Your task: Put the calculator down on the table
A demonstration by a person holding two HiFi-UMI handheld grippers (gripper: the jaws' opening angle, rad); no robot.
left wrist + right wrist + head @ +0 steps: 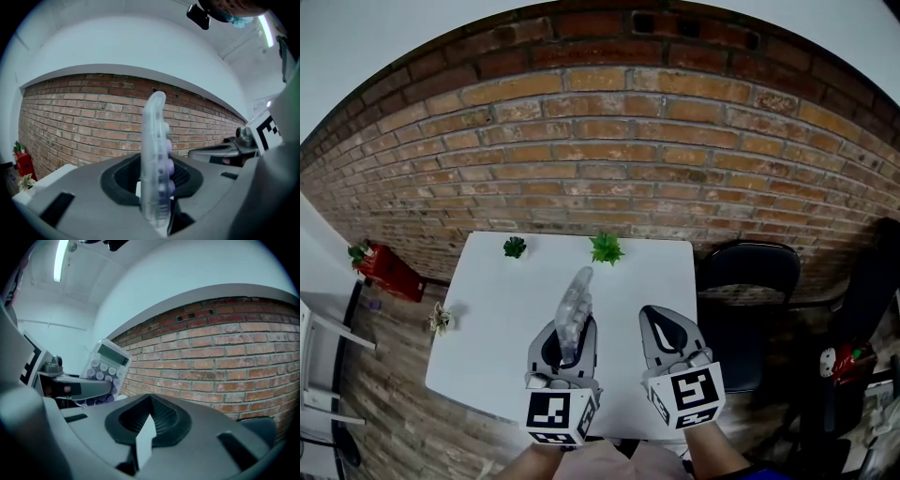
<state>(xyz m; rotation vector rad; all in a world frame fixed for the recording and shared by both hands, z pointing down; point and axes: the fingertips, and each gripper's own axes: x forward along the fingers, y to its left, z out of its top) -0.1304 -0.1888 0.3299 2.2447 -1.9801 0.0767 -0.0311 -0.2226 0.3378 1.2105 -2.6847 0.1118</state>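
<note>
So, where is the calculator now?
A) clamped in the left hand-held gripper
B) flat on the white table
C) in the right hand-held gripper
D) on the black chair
A: the calculator stands on edge between the jaws of the left hand-held gripper, above the white table.

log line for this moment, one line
left gripper: shut on calculator, on edge over white table | right gripper: shut, empty

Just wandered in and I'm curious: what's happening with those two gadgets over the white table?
A person holds a claw tool in each hand. The left claw is clamped on a clear calculator with purple keys, held on edge above the white table and not yet set down. The right claw beside it holds nothing.
</note>
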